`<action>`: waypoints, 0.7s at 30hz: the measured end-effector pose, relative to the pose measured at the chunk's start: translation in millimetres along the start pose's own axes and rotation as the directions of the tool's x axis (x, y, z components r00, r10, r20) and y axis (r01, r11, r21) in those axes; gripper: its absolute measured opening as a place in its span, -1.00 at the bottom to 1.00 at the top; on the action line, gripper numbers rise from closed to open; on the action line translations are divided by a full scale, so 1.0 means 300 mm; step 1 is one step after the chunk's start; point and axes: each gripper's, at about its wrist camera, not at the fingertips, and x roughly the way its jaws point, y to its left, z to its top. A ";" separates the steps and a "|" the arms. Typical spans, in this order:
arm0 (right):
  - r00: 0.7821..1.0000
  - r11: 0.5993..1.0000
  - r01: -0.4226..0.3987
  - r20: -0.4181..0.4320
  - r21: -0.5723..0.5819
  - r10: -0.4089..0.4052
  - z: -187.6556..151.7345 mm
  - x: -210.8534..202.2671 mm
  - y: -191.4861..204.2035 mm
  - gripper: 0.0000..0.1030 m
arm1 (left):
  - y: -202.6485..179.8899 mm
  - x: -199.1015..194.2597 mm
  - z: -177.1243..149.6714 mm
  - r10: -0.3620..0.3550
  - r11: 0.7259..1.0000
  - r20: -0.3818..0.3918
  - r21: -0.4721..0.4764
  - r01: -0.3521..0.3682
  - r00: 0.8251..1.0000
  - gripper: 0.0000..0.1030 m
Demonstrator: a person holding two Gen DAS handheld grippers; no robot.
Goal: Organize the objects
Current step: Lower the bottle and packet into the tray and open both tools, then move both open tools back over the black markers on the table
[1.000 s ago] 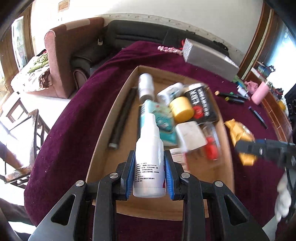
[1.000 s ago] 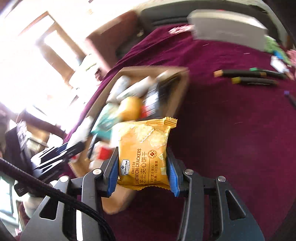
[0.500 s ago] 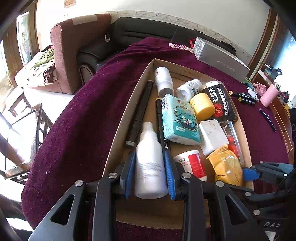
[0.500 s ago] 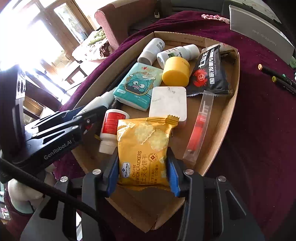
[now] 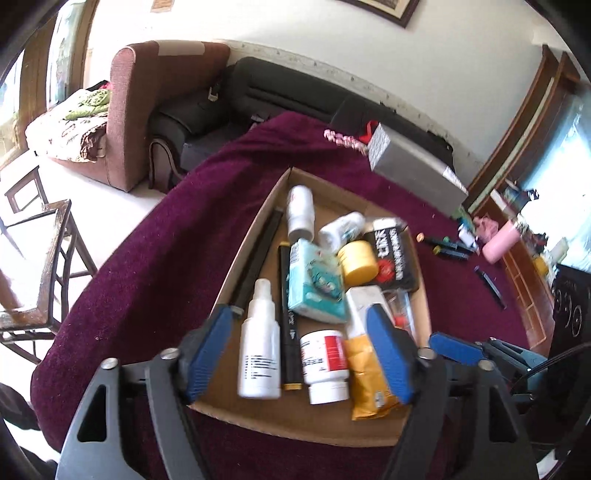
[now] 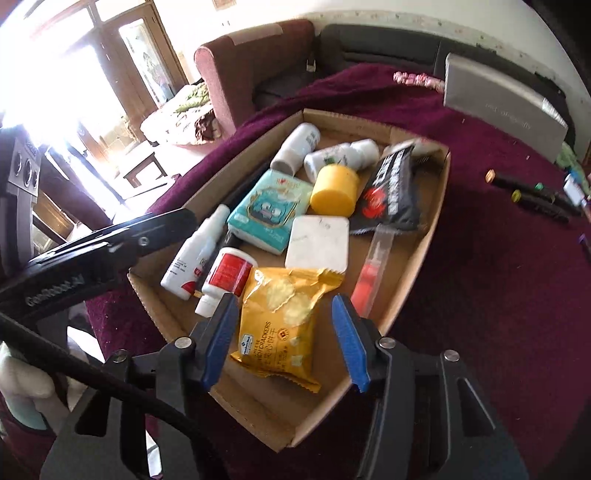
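Home living room: armchair (image 5: pixel 155 110), black sofa (image 5: pixel 295 99), framed picture (image 5: pixel 384 9) on wall.

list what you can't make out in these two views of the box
- Left wrist view: the cracker packet is partly hidden by the left tool's finger.
- Left wrist view: print on the white spray bottle is motion-blurred.
- Right wrist view: the black marker is mostly hidden behind the bottles.
- Right wrist view: the grey box's lettering is too small.
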 end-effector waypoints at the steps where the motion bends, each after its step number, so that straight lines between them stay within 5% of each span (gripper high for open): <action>1: 1.000 1.000 0.016 0.017 -0.006 -0.016 -0.003 -0.021 -0.003 0.08 | -0.007 -0.013 0.003 0.007 1.000 0.010 -0.006 -0.007 1.000 0.45; 8: 0.978 0.987 0.160 0.141 -0.019 -0.156 0.000 -0.151 -0.055 0.16 | -0.116 -0.073 0.019 0.003 1.000 0.059 0.029 -0.004 0.998 0.45; 14: 0.948 0.968 0.251 0.200 0.020 -0.250 -0.017 -0.246 -0.155 0.17 | -0.225 -0.016 0.024 -0.158 0.987 -0.043 -0.010 0.158 0.986 0.45; 21: 0.915 0.942 0.318 0.226 0.104 -0.334 -0.040 -0.351 -0.342 0.23 | -0.452 0.055 0.037 -0.189 0.977 -0.125 0.071 0.199 0.974 0.45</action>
